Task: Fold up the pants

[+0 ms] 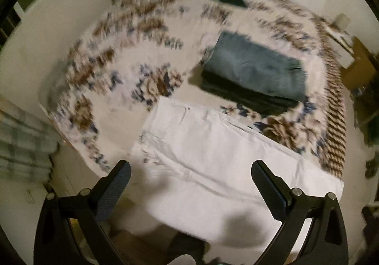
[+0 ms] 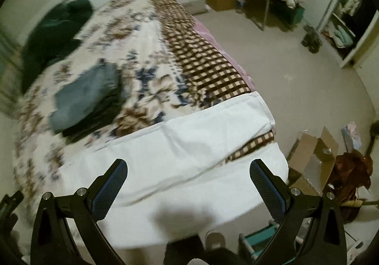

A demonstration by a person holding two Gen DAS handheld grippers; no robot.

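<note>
White pants [image 1: 213,158] lie flat along the near edge of the bed, waistband end to the left, legs running right; they also show in the right wrist view [image 2: 189,158], where the leg ends reach the bed's right side. My left gripper [image 1: 190,168] is open and empty, hovering above the pants near the waist end. My right gripper [image 2: 188,165] is open and empty, above the leg part. Neither touches the cloth.
A stack of folded jeans and dark pants [image 1: 255,73] sits on the floral blanket [image 1: 123,75] beyond the white pants, also in the right wrist view [image 2: 87,97]. A dark green garment [image 2: 54,30] lies farther back. Cardboard boxes [image 2: 312,158] and clutter stand on the floor right of the bed.
</note>
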